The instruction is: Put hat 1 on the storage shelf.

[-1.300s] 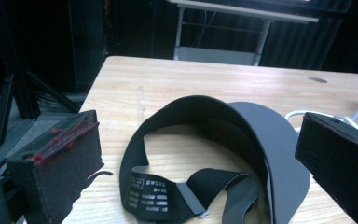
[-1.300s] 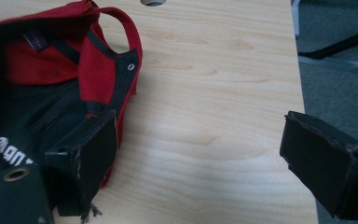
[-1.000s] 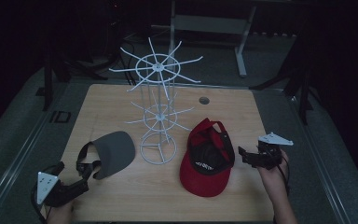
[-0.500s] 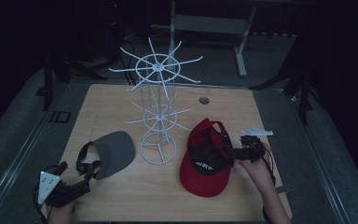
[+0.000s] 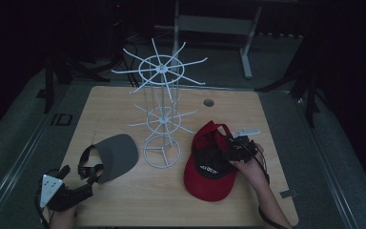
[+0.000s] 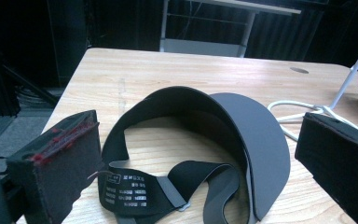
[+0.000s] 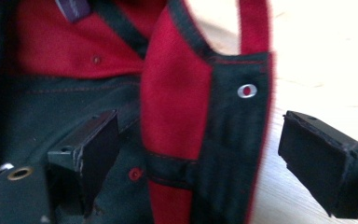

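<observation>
While your right gripper (image 5: 233, 149) sits over the red cap (image 5: 210, 162), its jaws stand wide apart and grip nothing. In the right gripper view one jaw is down inside the cap's dark lining and the other is outside over bare wood, so the cap's red and black edge (image 7: 200, 140) runs up between them, touching neither as far as you can see. Just beyond the jaws, a small metal eyelet (image 7: 246, 90) shows on that edge, and farther on the cap's back strap (image 7: 254, 25) arches over the table (image 5: 124, 105).

Your left gripper (image 5: 78, 188) is near the front left corner of the table, its jaws also wide apart and holding nothing. Right ahead of them lies the grey visor (image 6: 200, 154), its black strap with the printed label (image 6: 130, 191) nearest you and its brim (image 6: 261, 144) curving away toward the far jaw. Past the visor, on that same side, stands the white wire rack (image 5: 161, 112), its ring base (image 6: 303, 114) resting on the wood between visor and cap.
</observation>
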`<state>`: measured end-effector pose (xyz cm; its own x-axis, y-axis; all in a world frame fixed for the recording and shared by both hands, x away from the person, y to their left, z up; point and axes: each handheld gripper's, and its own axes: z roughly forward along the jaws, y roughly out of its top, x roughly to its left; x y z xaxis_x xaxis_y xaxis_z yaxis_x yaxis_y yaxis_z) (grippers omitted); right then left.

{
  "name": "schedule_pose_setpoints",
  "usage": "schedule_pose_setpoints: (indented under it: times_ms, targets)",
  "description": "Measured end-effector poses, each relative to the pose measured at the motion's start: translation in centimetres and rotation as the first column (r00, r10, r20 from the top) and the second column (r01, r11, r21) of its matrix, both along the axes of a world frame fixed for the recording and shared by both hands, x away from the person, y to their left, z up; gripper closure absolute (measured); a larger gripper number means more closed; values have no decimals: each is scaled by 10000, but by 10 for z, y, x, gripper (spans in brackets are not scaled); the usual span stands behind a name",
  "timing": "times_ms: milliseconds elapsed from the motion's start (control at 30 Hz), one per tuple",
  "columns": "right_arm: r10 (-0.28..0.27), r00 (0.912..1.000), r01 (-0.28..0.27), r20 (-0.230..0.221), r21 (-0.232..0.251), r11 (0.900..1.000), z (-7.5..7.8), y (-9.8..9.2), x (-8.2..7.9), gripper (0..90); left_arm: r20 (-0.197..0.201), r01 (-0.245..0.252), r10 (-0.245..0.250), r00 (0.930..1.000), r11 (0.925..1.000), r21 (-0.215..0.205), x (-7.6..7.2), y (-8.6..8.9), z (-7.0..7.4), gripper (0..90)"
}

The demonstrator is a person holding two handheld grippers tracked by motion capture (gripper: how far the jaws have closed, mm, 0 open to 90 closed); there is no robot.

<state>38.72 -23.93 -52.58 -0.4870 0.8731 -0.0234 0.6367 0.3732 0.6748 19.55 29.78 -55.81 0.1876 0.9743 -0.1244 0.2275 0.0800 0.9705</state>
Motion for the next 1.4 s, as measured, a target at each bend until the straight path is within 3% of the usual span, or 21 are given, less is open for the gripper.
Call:
schedule_pose_setpoints:
  times_ms: [167, 200, 233, 267, 367, 400, 533, 667, 700, 767, 933, 1000, 1167, 1400]
  targets:
    - [173, 9998, -175, -52, -544, 9984, -8, 9, 1, 171, -41, 33, -33, 10000, 10000, 76, 0, -1, 0, 8]
    - [245, 9997, -242, 22, -917, 9955, -11, 12, 0, 234, -40, 42, -42, 10000, 9999, 92, 0, -1, 0, 8]
    - [250, 9997, -248, 15, -946, 9952, -12, 12, 0, 255, -46, 35, -35, 10000, 9999, 115, 0, -1, 0, 8]
    - [312, 9995, -315, -43, -974, 9947, -13, 13, 0, 343, -46, 35, -35, 10000, 9999, 115, 0, -1, 0, 8]
    - [340, 9994, -349, -93, -1250, 9915, -15, 15, -1, 384, -37, 59, -59, 10000, 9998, 165, 0, -2, 0, 8]
    - [460, 9988, -479, -180, -1201, 9916, -15, 17, -2, 464, -30, 52, -51, 10000, 9999, 160, -1, -2, 0, 9]
    - [425, 9991, -429, -59, -1398, 9892, -15, 18, -2, 549, -40, 25, -24, 10000, 9999, 117, -1, -1, 0, 8]
    - [480, 9988, -459, 92, -1591, 9862, -16, 22, -5, 801, -48, 7, -6, 10000, 9999, 118, -1, -1, 0, 8]
    - [411, 9991, -389, 102, -1611, 9862, -16, 22, -5, 820, -48, 7, -6, 10000, 9999, 118, -1, -1, 0, 8]
    - [322, 9995, -308, 70, -1423, 9893, -14, 21, -5, 833, -62, 2, -2, 10000, 10000, 96, -1, -1, 0, 9]
    - [238, 9986, -189, 465, -1026, 9945, -3, 16, -9, 837, -88, -8, 8, 10000, 10000, 10, 0, 0, 0, 9]
    - [140, 9974, -86, 704, -755, 9971, 9, 13, -11, 838, -79, 33, -33, 10000, 10000, -52, 0, 0, 0, 8]
    - [180, 9938, -94, 1095, -786, 9969, 25, 12, -14, 837, -49, 72, -72, 10000, 10000, 6, -1, -1, 1, 9]
    - [-168, 9838, 235, 1785, -354, 9991, 56, 5, -19, 837, -29, 67, -67, 10000, 10000, -23, -1, 0, 1, 9]
